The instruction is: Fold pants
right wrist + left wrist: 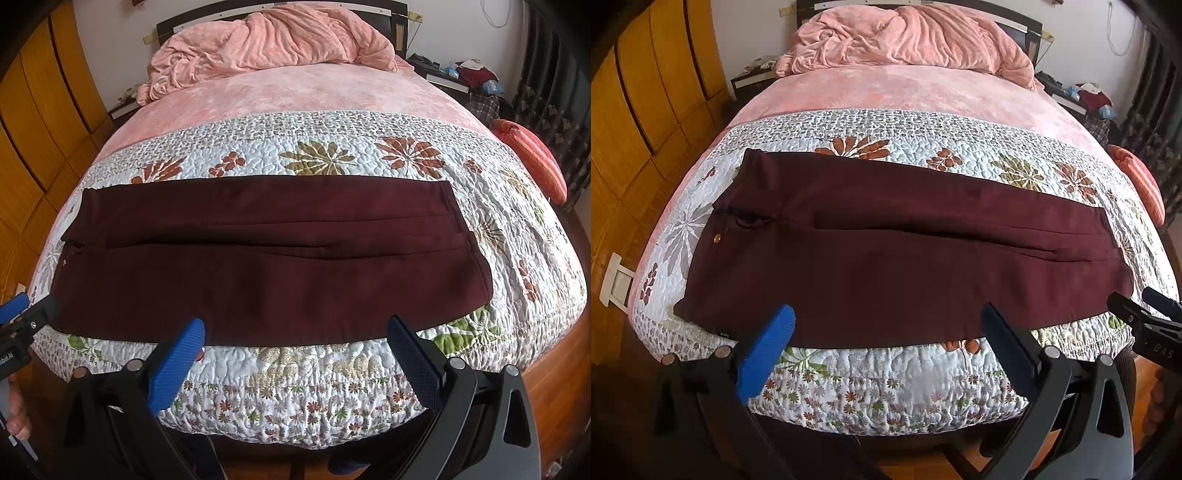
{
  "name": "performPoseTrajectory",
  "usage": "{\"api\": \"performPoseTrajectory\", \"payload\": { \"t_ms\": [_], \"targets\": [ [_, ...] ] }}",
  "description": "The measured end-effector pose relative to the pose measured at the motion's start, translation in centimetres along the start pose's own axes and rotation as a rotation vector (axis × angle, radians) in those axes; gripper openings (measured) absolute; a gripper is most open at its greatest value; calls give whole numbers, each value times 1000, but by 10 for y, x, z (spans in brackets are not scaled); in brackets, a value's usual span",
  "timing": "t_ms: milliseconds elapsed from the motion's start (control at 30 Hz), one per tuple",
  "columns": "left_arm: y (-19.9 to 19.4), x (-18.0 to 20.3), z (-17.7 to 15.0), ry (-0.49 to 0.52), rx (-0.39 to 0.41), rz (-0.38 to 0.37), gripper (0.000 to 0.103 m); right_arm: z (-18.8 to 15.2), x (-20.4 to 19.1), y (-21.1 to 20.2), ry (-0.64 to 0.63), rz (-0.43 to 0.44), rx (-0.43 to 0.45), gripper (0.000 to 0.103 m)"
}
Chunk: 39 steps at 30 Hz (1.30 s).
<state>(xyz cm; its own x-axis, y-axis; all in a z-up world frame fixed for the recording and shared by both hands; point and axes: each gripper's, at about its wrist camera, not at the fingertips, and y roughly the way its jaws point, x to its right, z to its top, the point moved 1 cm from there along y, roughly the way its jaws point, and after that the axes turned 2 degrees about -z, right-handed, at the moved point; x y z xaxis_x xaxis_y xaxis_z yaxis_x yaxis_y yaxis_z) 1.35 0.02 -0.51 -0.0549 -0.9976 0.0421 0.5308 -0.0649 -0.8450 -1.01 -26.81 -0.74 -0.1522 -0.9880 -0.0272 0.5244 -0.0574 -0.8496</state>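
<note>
Dark maroon pants (886,243) lie flat across the foot of the bed, waist with a small metal button at the left, leg hems at the right; they also show in the right wrist view (266,258). My left gripper (886,314) is open and empty, hovering just before the pants' near edge. My right gripper (295,328) is open and empty, also just before the near edge. The right gripper shows at the right edge of the left wrist view (1145,314); the left gripper shows at the left edge of the right wrist view (26,310).
The pants rest on a floral quilt (886,384) over a pink bedspread (905,92). A bunched pink blanket (908,37) lies at the headboard. Wooden wardrobes (639,110) stand left. An orange cushion (532,155) and cluttered nightstand (465,77) are right.
</note>
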Motion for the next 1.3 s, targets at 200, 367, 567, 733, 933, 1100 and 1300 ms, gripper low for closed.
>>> {"api": "performPoseTrajectory", "payload": {
  "t_ms": [200, 367, 567, 733, 933, 1100, 1300],
  "targets": [
    [1, 0, 1, -3, -4, -1, 100, 2, 0, 1, 1, -2, 4, 99],
    [1, 1, 1, -1, -6, -2, 100, 2, 0, 1, 2, -2, 7, 99],
    [2, 1, 1, -3, -2, -2, 100, 2, 1, 0, 3, -3, 9, 99],
    [2, 1, 0, -4, -2, -2, 100, 2, 1, 0, 2, -4, 7, 99],
    [2, 0, 1, -3, -3, -1, 100, 2, 0, 0, 2, -5, 9, 99],
    [2, 0, 0, -4, -1, -2, 100, 2, 1, 0, 1, -7, 9, 99],
    [1, 1, 1, 0, 0, -2, 100, 2, 0, 0, 1, -7, 9, 99]
  ]
}}
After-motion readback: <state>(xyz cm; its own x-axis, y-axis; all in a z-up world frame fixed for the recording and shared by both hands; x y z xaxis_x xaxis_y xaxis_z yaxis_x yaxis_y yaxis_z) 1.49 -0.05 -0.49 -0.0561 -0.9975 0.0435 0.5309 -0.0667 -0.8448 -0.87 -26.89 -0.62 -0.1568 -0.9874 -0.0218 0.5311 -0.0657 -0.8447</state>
